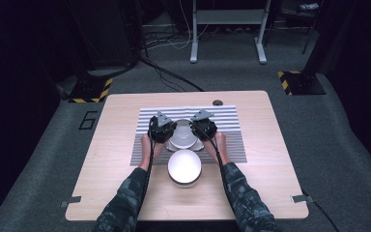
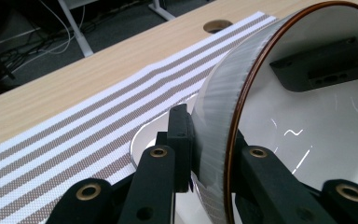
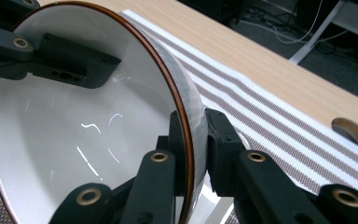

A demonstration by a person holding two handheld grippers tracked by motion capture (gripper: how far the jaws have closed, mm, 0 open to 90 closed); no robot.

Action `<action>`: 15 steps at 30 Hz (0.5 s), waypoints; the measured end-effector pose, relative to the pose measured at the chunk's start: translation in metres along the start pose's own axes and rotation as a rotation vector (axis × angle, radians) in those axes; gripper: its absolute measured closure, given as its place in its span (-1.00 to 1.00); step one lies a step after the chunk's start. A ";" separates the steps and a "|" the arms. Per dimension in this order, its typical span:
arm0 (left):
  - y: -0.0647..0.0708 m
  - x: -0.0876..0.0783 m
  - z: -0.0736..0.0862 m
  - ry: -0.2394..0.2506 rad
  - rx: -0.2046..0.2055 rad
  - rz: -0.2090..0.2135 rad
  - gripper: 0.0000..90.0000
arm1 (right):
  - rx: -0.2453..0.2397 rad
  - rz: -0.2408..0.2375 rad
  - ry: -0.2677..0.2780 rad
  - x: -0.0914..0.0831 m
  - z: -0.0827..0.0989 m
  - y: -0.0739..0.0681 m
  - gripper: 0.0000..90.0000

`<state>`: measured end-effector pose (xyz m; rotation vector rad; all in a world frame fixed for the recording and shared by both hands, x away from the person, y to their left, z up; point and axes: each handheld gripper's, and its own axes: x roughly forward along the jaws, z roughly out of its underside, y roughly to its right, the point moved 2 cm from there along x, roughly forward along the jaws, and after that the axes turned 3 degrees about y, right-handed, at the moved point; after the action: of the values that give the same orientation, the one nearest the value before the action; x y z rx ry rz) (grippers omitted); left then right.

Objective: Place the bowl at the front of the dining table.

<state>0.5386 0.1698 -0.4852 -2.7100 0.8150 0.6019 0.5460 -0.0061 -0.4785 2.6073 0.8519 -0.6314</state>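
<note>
Nearest the person on the wooden tabletop (image 1: 116,188), an upturned white bowl (image 1: 184,166); beneath the work, a striped placemat (image 1: 222,116) and a white plate (image 2: 142,140), largely hidden. Held over that plate, a brown-rimmed white bowl (image 1: 182,134): left claw (image 2: 200,154) clamped on one rim wall, right claw (image 3: 193,140) clamped on the opposite wall.

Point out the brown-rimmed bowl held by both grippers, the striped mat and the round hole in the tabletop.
brown-rimmed bowl (image 3: 74,135), right gripper view, on its white inner surface.
striped mat (image 2: 74,135), left gripper view, on a bare stretch of stripes.
round hole (image 1: 217,102), high view, at its centre.
</note>
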 end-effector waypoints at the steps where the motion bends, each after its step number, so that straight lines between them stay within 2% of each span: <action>1: 0.000 0.000 0.001 -0.003 -0.002 0.003 0.79 | 0.000 0.002 -0.002 0.001 0.001 0.000 0.81; 15: 0.000 0.007 0.008 -0.040 -0.010 -0.007 0.79 | 0.019 -0.002 -0.030 0.005 0.007 -0.002 0.78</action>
<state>0.5414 0.1698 -0.4950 -2.6995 0.7940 0.6579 0.5467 -0.0054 -0.4875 2.6073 0.8431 -0.6803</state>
